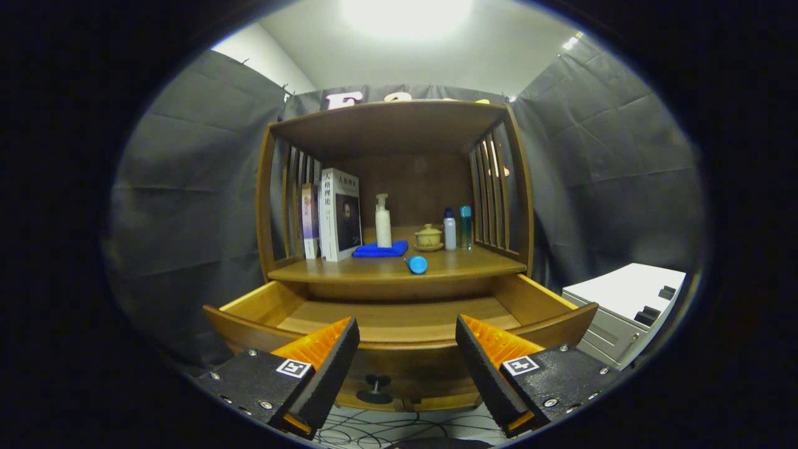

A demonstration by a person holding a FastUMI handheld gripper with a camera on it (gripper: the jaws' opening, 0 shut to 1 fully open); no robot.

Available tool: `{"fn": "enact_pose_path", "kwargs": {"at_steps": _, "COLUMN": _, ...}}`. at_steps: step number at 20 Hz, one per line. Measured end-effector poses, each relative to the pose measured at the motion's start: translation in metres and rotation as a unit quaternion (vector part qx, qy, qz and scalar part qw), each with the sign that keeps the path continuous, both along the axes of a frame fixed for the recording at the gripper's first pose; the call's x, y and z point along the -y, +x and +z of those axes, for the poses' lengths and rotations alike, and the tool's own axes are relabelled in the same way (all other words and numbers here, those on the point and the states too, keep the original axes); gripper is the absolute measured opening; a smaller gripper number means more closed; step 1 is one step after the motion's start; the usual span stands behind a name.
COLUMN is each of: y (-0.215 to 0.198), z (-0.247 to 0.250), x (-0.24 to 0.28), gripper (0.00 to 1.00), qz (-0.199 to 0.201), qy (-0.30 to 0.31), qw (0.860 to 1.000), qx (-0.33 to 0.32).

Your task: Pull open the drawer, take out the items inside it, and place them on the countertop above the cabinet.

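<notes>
Just ahead of tongs: drawer pulled open, inside looks bare, near corners hidden behind front. Tongs spread wide, gripping nothing. Beyond drawer, on tabletop: small blue cylinder lying on side, probably light, hard, slick, prone to rolling, so pinch across middle. Knob low between tongs, stiff wood.

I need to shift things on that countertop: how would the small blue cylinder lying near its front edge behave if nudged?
The blue cylinder lies on its side on the countertop, so it would probably roll, perhaps into the open drawer. It looks small, likely light. The gripper hangs open, holding nothing.
</notes>
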State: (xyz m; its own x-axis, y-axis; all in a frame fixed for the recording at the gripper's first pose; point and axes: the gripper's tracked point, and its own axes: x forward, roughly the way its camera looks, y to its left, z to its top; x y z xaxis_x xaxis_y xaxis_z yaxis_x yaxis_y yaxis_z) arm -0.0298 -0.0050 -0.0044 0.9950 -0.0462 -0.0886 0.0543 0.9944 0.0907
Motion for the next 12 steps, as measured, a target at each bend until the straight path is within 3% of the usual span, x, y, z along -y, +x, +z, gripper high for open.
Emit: {"fn": "enact_pose_path", "kwargs": {"at_steps": 12, "y": 0.003, "z": -0.066, "x": -0.032, "gripper": 0.96, "qz": 0.039, "qy": 0.012, "qw": 0.995, "qx": -0.088}}
